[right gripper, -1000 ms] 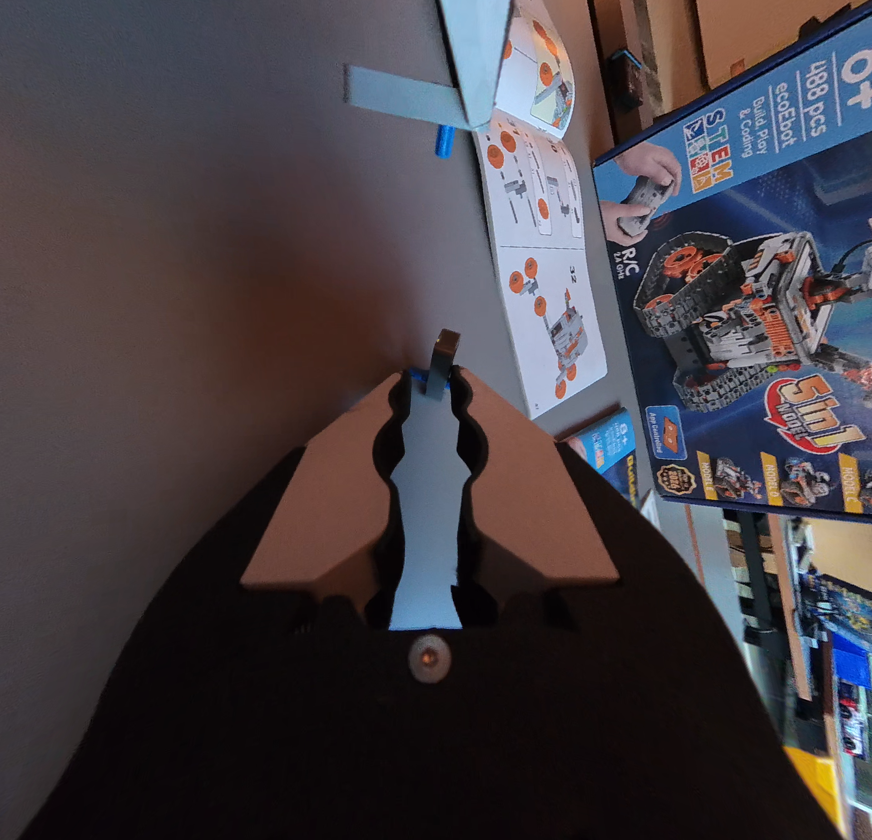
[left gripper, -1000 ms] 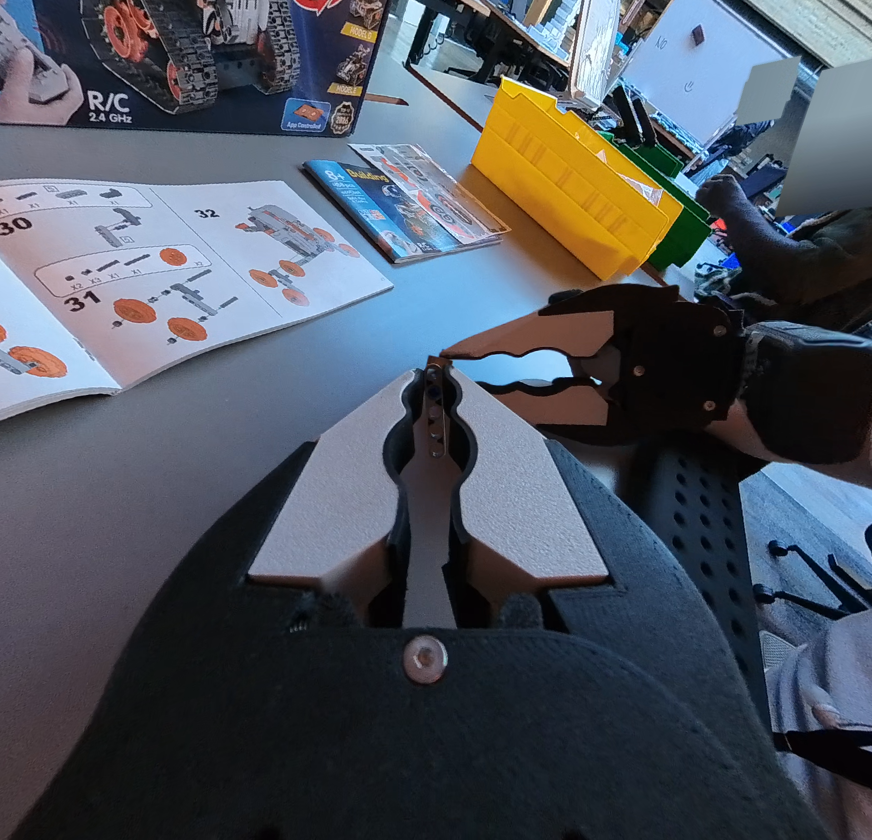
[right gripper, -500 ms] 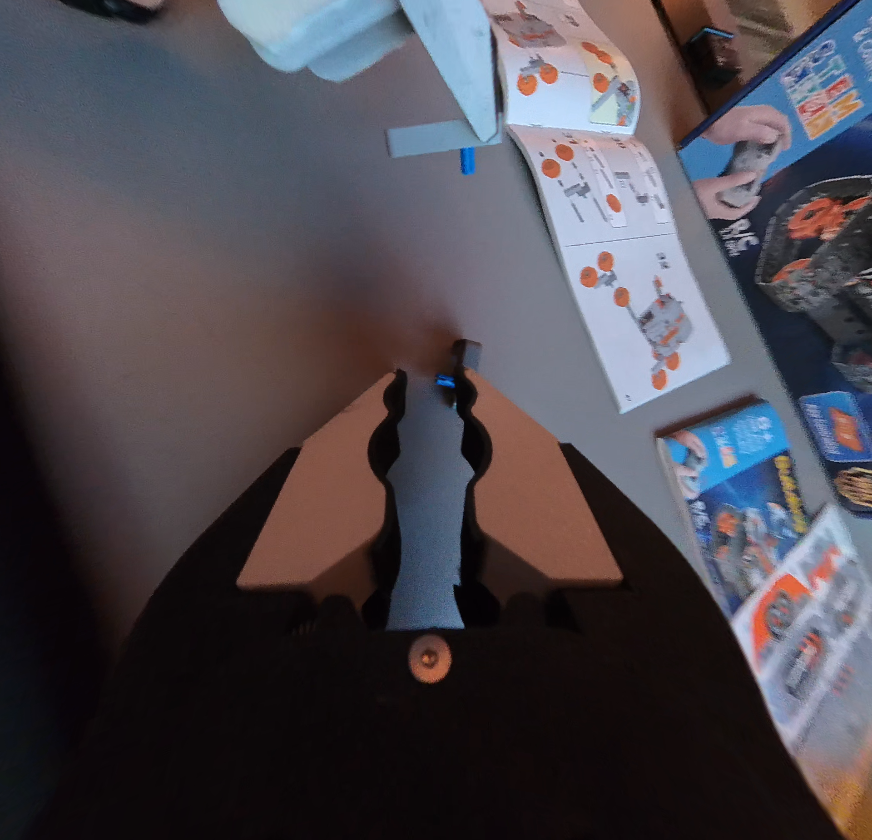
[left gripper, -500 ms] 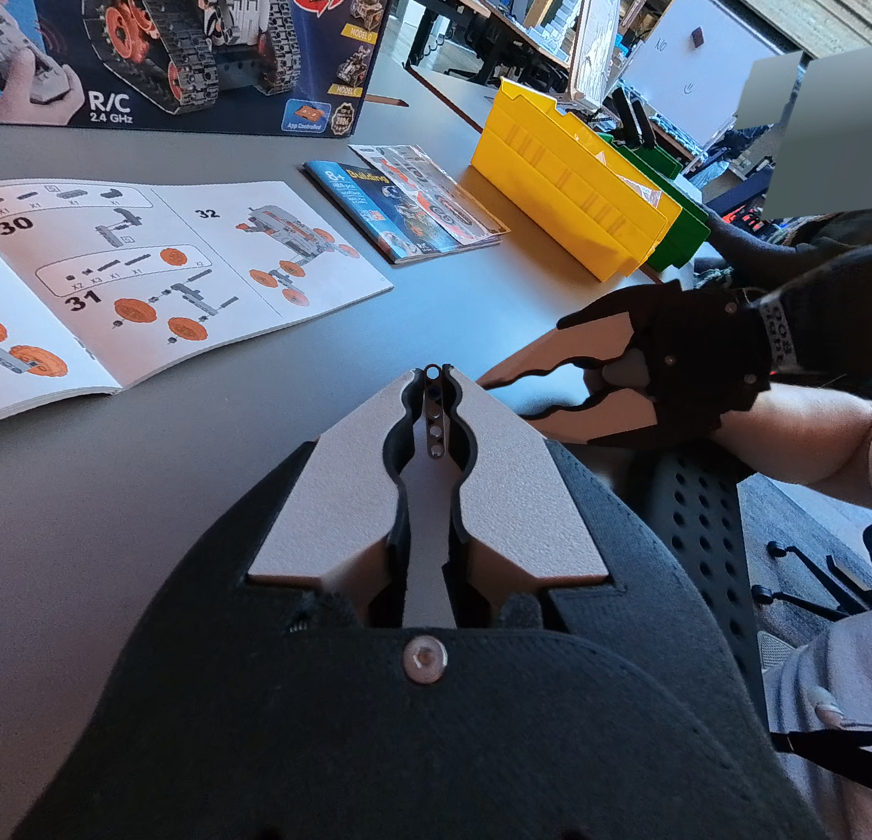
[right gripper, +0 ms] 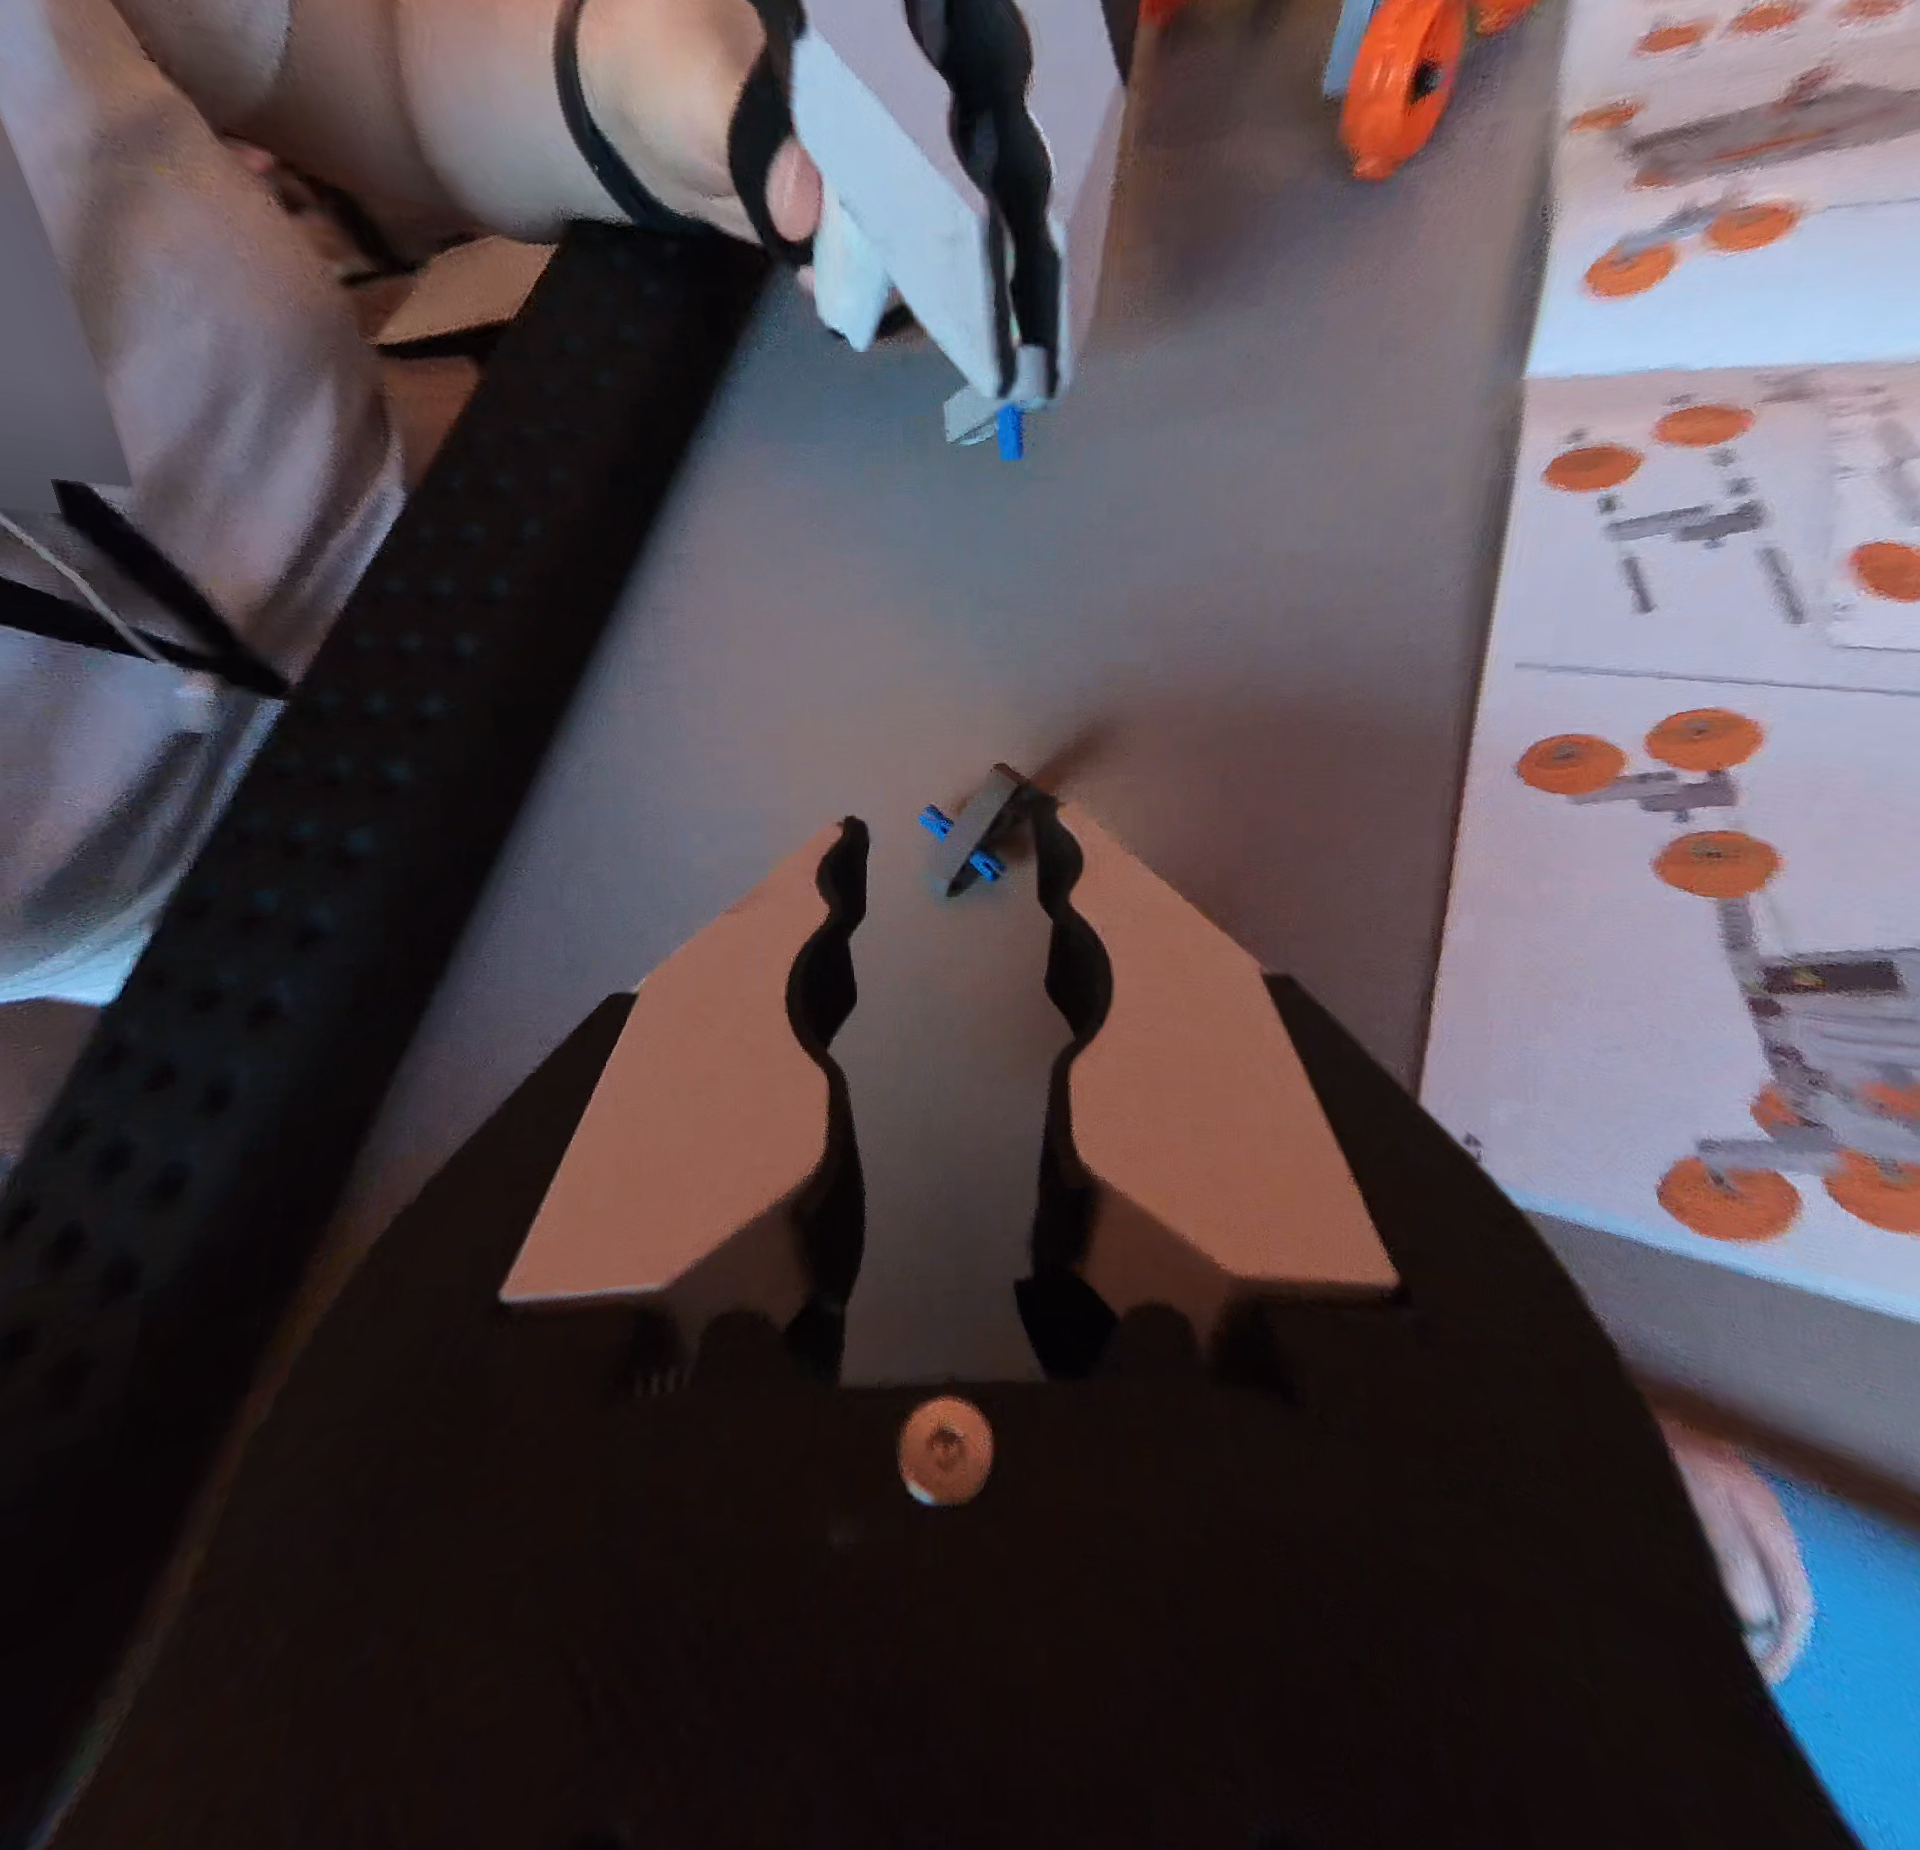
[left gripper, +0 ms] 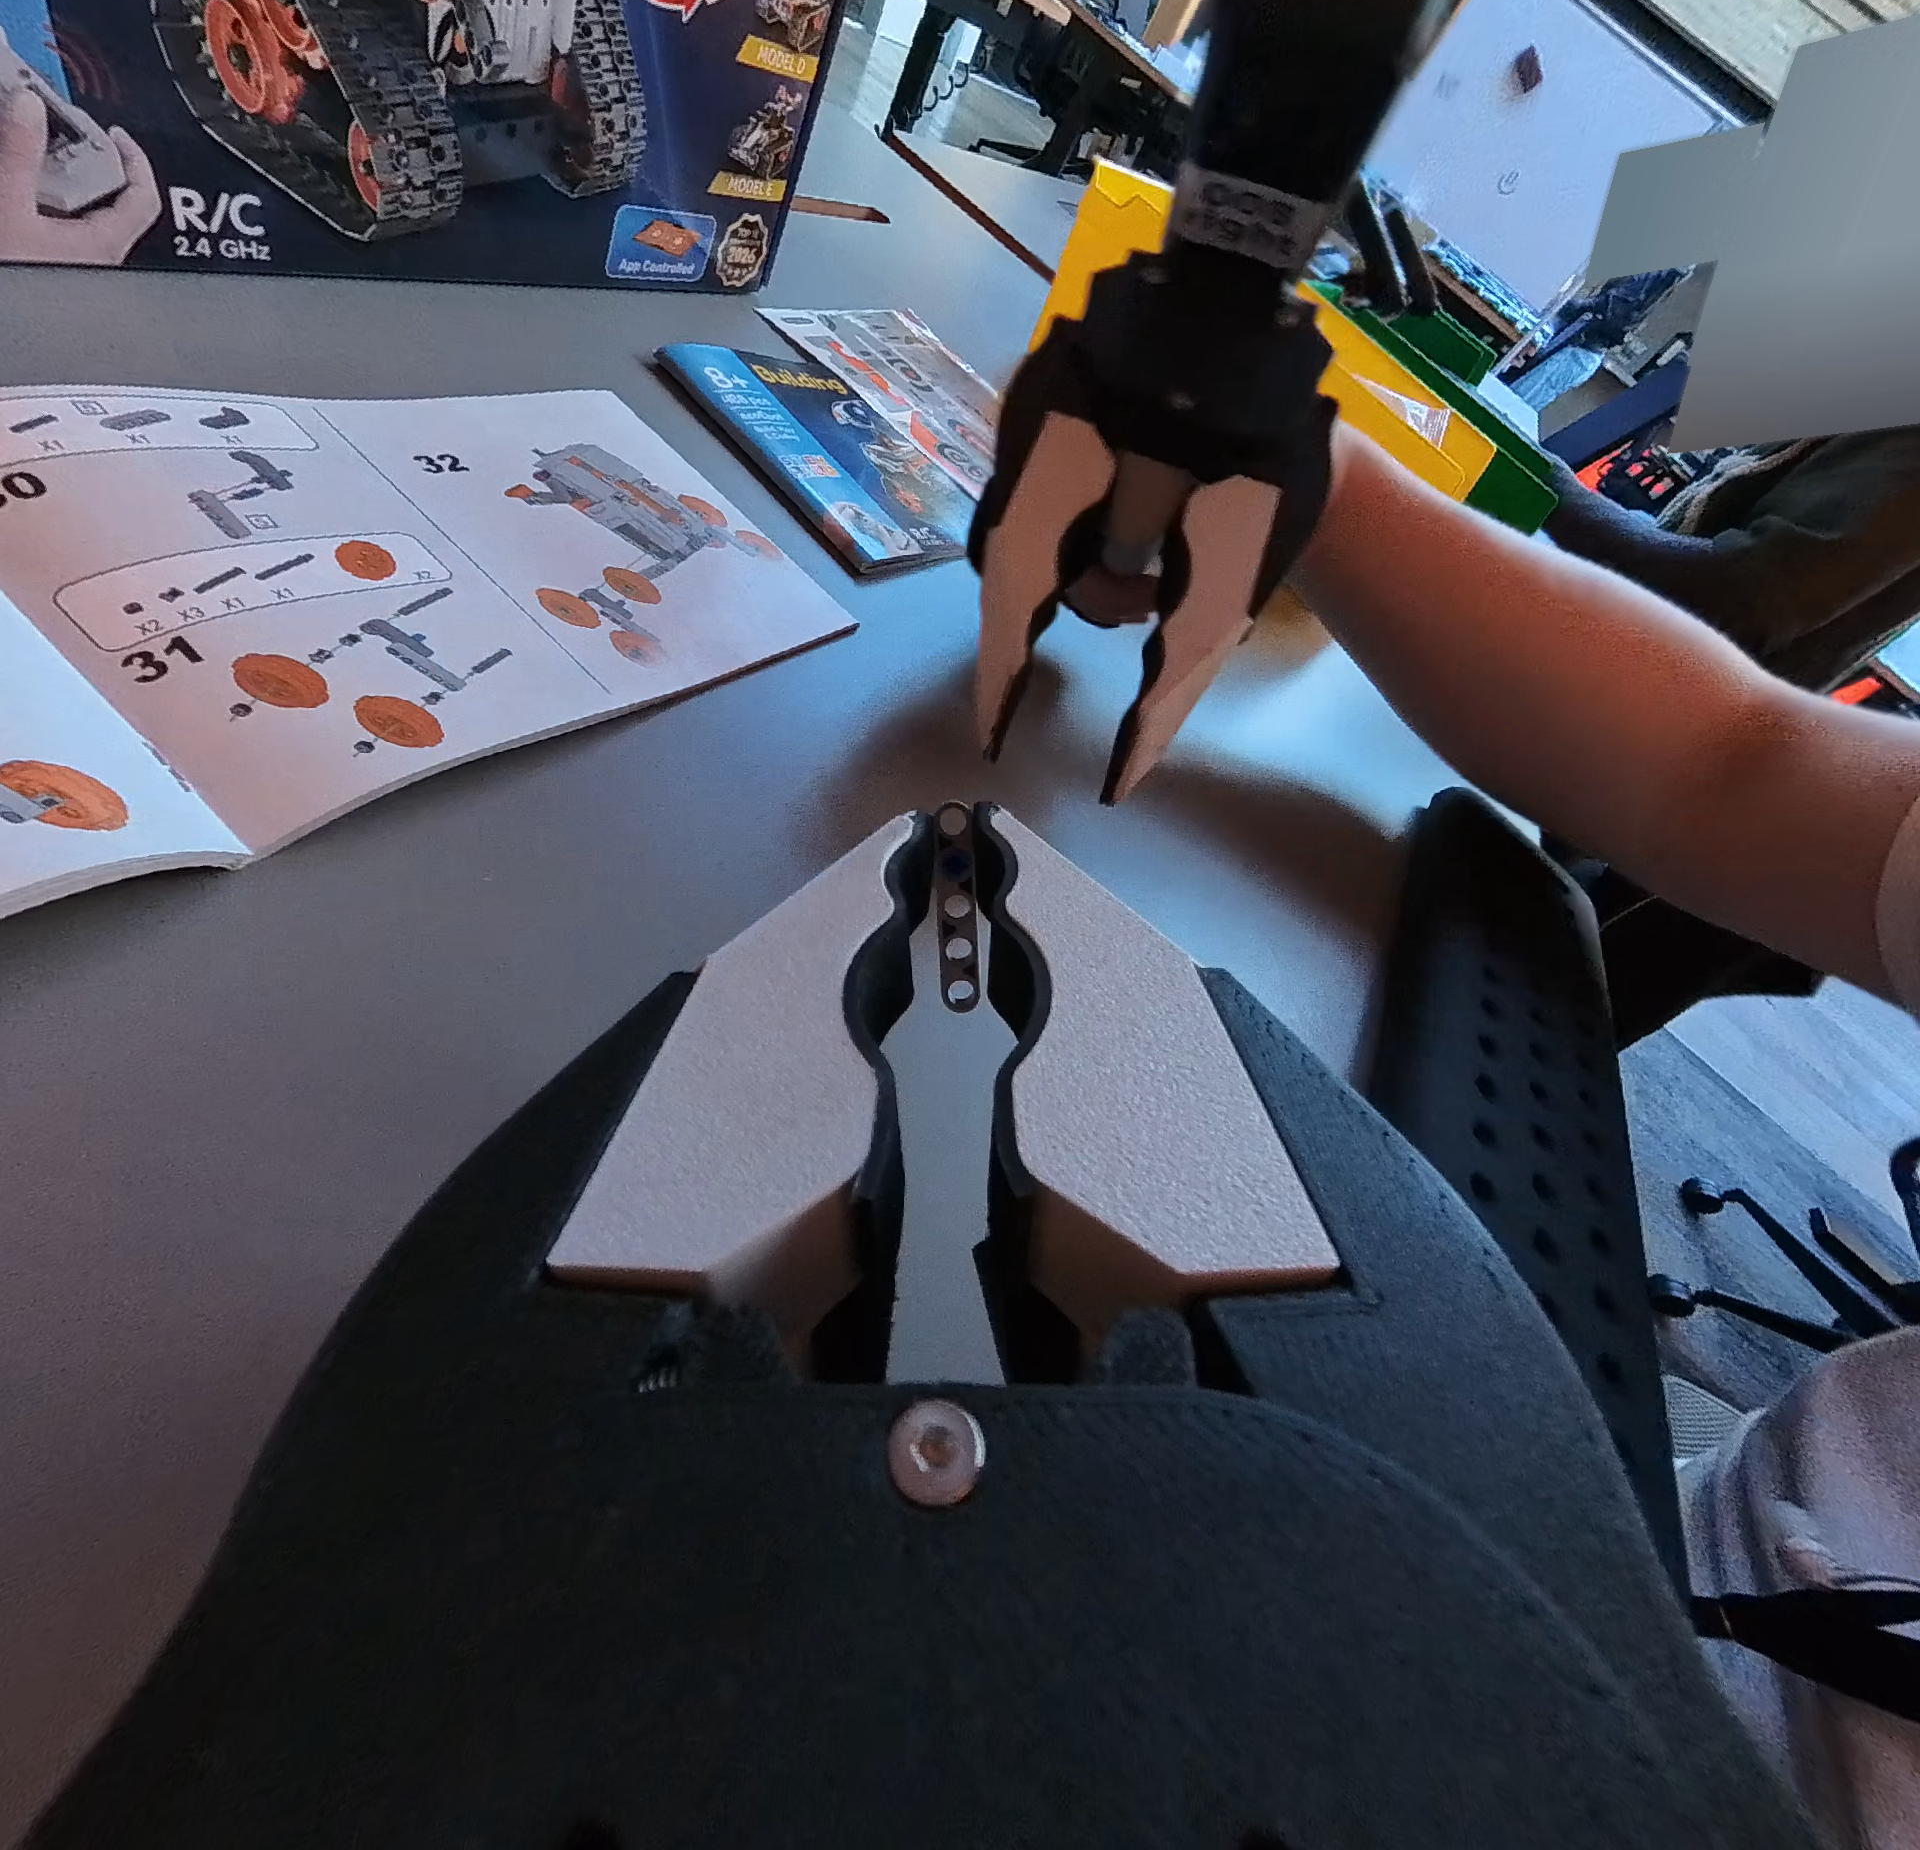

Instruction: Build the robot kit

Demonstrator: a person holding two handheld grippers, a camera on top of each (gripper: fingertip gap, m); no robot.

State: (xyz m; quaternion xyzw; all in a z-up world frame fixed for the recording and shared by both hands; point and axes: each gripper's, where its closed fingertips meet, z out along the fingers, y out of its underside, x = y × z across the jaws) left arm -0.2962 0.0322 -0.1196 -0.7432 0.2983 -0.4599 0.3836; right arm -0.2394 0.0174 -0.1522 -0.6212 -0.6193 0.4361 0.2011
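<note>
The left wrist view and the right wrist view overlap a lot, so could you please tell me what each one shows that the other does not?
Only the left wrist view shows the toy kit box, the yellow bin and the small blue booklet.

Only the right wrist view shows a small grey piece with blue pins lying on the table between the open right gripper's fingers, and a model's orange wheel.

Both show the grey table, the open instruction manual, and the left gripper shut on a grey holed beam.

Bare table betw. grippers; booklet left, bins behind.
</note>
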